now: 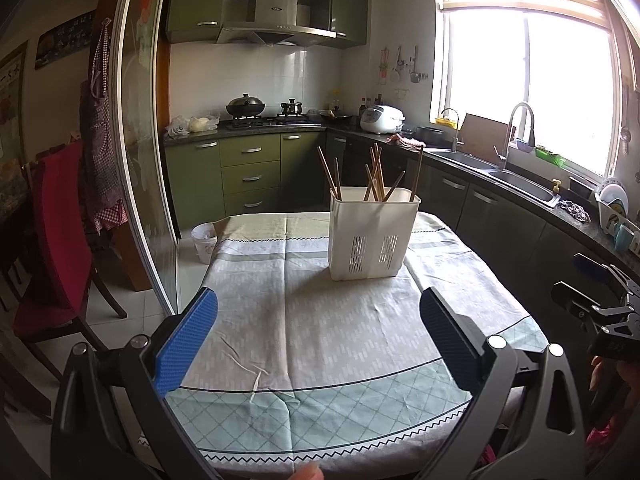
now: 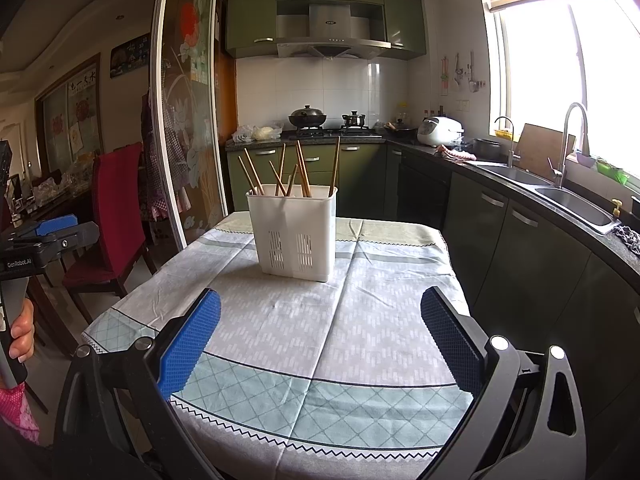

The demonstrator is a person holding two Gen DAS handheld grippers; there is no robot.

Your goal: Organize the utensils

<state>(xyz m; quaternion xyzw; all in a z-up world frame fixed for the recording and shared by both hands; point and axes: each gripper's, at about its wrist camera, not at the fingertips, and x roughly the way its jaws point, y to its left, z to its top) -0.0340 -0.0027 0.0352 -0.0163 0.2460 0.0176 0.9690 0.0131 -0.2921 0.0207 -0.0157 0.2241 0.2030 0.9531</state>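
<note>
My left tongs point(image 1: 318, 336) are spread wide with nothing between the blue pads point(image 1: 188, 344). My right tongs point(image 2: 320, 336) are spread wide too, and they hold nothing. Both hang over the near end of the tabletop point(image 2: 360, 364), which has a cloth on it with green squares, a zigzag edge and grey stripes.

At the left edge of the right view I can see a hand point(image 2: 22, 334) gripping the handle of the left tool. At the right edge of the left view I can see the black frame of the right tool, with a bit of a hand below it.

Farther along the tabletop, near the far end, stands a white box point(image 1: 372, 236) with slots low on its front. It stands up straight on the cloth. Wooden chopsticks point(image 1: 374, 176) stick out of the top of the white box and lean in different ways. The tongs are well apart from the box.

To the left of the tabletop there is a chair with a red cover point(image 2: 118, 216). A small white bin point(image 1: 204, 240) sits on the floor by the far left corner.

Past the tabletop are green cupboards point(image 1: 248, 176), a stove with a black wok point(image 1: 245, 106), a white rice cooker point(image 1: 382, 119), and a sink point(image 1: 524, 186) under a bright window point(image 1: 528, 80).
</note>
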